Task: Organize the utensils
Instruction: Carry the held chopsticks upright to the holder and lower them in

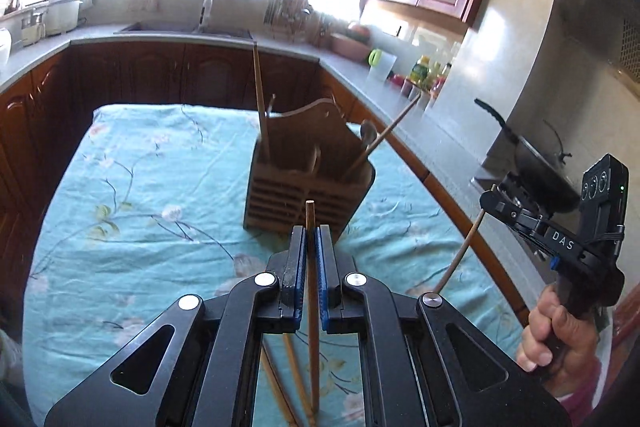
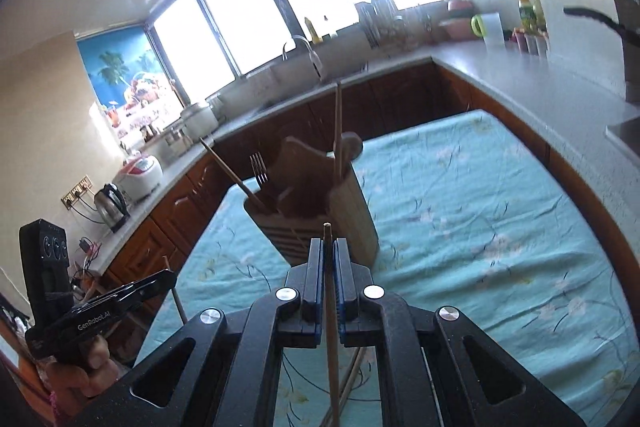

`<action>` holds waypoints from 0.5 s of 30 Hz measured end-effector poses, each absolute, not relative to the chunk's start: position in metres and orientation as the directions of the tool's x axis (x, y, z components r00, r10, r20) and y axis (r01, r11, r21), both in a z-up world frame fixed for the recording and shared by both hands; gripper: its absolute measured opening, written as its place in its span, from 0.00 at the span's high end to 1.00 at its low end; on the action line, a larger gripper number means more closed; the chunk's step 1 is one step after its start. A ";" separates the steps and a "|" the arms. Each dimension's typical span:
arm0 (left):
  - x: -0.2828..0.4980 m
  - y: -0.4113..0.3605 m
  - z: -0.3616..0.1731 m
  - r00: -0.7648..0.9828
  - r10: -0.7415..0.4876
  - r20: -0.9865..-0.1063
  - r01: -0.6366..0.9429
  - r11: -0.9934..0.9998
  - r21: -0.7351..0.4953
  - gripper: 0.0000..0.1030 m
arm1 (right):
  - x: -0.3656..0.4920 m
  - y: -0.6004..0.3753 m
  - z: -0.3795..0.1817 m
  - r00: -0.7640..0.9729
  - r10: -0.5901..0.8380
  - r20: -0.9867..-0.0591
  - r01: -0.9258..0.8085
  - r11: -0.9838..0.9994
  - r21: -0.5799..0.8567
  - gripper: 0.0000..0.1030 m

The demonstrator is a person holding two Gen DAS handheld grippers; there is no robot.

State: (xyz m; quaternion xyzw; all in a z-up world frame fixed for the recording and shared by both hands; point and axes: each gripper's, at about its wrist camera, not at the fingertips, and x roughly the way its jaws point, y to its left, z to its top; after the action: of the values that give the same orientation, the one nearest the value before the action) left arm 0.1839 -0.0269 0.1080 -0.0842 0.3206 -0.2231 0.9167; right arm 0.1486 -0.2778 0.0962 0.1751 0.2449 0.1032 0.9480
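Observation:
A wooden utensil holder stands on the table with the floral teal cloth. It holds chopsticks, a spoon and a fork. My left gripper is shut on a wooden chopstick, held just before the holder. My right gripper is shut on another chopstick, also near the holder. The right gripper shows at the right of the left wrist view, its chopstick hanging down. More chopsticks lie on the cloth under the left gripper.
A grey counter wraps around the table, with a sink and tap, a dish rack, bottles and a wok on the stove. A kettle and a rice cooker stand on the left counter.

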 end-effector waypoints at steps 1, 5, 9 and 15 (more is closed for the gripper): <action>0.183 -0.025 0.112 0.704 -0.461 -0.540 0.354 0.887 -0.296 0.96 | 0.147 -0.278 0.101 0.865 0.281 -0.416 -0.113 0.917 0.383 0.95; 0.180 -0.017 0.126 0.732 -0.455 -0.507 0.349 0.889 -0.296 0.96 | 0.145 -0.278 0.114 0.882 0.271 -0.385 -0.119 0.920 0.374 0.95; 0.180 -0.012 0.134 0.749 -0.452 -0.484 0.345 0.890 -0.297 0.96 | 0.145 -0.277 0.123 0.893 0.264 -0.366 -0.123 0.923 0.365 0.95; 0.182 -0.010 0.144 0.765 -0.447 -0.463 0.341 0.892 -0.298 0.96 | 0.148 -0.275 0.128 0.898 0.260 -0.354 -0.128 0.926 0.356 0.95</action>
State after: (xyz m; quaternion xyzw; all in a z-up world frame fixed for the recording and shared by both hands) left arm 0.1819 -0.0098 0.1436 -0.0986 0.2702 -0.2108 0.9343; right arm 0.1476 -0.2748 0.1283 0.1643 0.2014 0.1010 0.9603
